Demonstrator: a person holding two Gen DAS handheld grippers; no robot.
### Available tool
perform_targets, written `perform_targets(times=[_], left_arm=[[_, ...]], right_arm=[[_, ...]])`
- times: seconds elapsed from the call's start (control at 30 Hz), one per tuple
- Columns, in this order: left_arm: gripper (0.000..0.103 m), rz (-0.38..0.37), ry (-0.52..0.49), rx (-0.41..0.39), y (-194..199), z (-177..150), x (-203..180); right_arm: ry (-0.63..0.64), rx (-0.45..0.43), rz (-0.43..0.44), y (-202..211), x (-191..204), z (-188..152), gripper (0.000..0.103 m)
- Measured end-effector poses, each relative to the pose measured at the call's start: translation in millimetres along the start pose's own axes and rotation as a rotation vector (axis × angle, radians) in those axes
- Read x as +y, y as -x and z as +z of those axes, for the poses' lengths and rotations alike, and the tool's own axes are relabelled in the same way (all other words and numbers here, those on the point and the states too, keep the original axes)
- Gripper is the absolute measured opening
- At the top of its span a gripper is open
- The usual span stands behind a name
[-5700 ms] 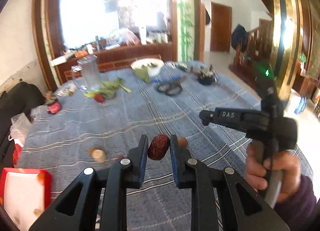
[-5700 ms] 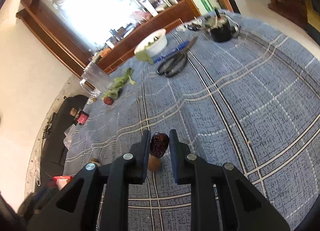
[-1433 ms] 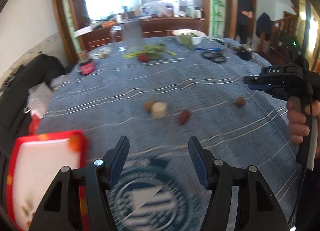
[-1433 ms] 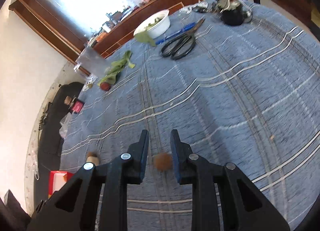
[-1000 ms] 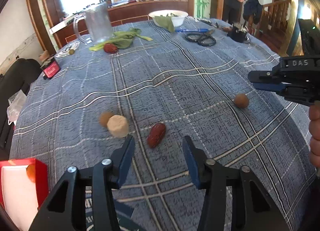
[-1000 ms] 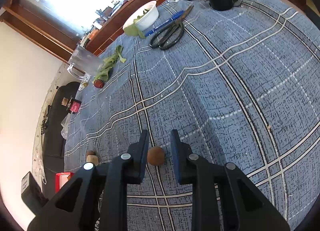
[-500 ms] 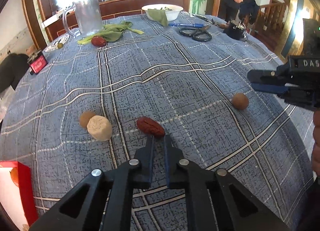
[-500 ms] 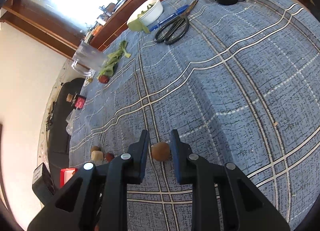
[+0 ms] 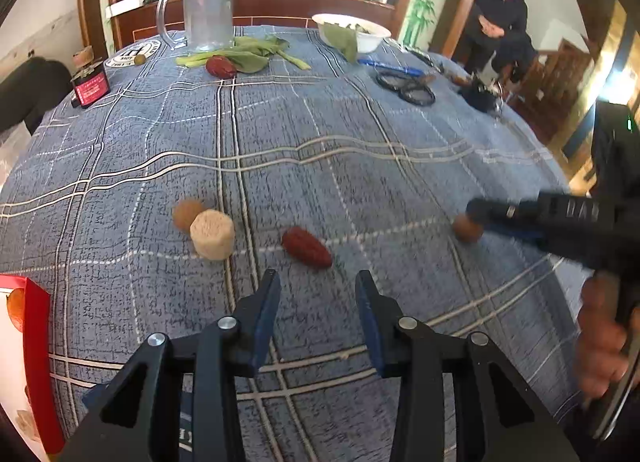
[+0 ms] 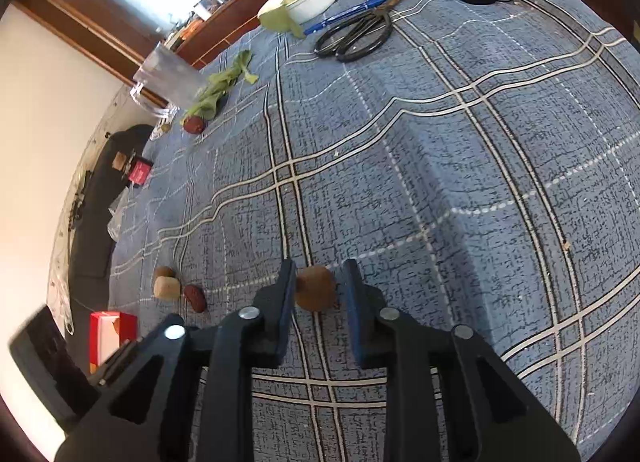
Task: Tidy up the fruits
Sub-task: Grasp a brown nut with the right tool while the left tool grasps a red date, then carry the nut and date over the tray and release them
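Between the blue pads of the right gripper (image 10: 318, 294) sits a small round brown fruit (image 10: 315, 288), resting on the blue plaid tablecloth (image 10: 440, 181). The jaws stand apart, the left pad close against the fruit or just touching it, the right pad showing a sliver of gap, so nothing is gripped yet. The fruit looks light, with a dry, matt, slightly rough skin that should give the pads some bite; being round, it may roll or squirt out if squeezed off-centre, so the sound hold is across its widest part, pads level with its middle. Its shell may be thin and could crack under a hard clench.

Just ahead of the left gripper (image 9: 316, 298), whose jaws hang wide open and empty, lies a wrinkled red date (image 9: 306, 247), lengthwise askew to the fingers. It appears light and somewhat soft, best taken across its narrow waist. To its left a pale cylindrical piece (image 9: 212, 234) touches another round brown fruit (image 9: 186, 213). A red box (image 9: 32, 342) stands at the table's near left edge. Farther off are a glass jug (image 9: 208, 13), leafy greens (image 9: 244, 53), a second date (image 9: 220, 66), a white bowl (image 9: 372, 39) and scissors (image 10: 356, 37).
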State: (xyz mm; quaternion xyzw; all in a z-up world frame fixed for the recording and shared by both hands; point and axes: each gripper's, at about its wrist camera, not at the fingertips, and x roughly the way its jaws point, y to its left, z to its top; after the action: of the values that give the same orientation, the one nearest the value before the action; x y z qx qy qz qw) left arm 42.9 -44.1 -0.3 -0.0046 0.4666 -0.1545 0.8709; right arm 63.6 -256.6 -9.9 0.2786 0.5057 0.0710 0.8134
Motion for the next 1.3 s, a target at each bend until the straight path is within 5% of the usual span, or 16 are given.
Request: perform_targets(times=[0.33, 0.57, 0.77, 1.3], left_arm=[[0.040, 0.065, 0.070, 0.013, -22.4, 13.2, -1.6], [0.020, 0.125, 0.002, -0.015, -24.5, 10.9, -5.8], [0.018, 0.111, -0.042, -0.023, -21.6, 8.0, -6.6], [0.018, 0.053, -0.040, -0.127, 64.5, -37.6, -8.4]], right_arm=[[0.065, -0.006, -0.039, -7.1, 11.5, -4.3, 0.034], [0.038, 0.024, -0.011, -7.0, 7.8, -2.7, 0.034], [0.030, 0.030, -0.003, -6.4, 7.8, -3.1, 0.035], [0.131, -0.050, -0.091, -6.3, 20.0, -8.0, 0.024]])
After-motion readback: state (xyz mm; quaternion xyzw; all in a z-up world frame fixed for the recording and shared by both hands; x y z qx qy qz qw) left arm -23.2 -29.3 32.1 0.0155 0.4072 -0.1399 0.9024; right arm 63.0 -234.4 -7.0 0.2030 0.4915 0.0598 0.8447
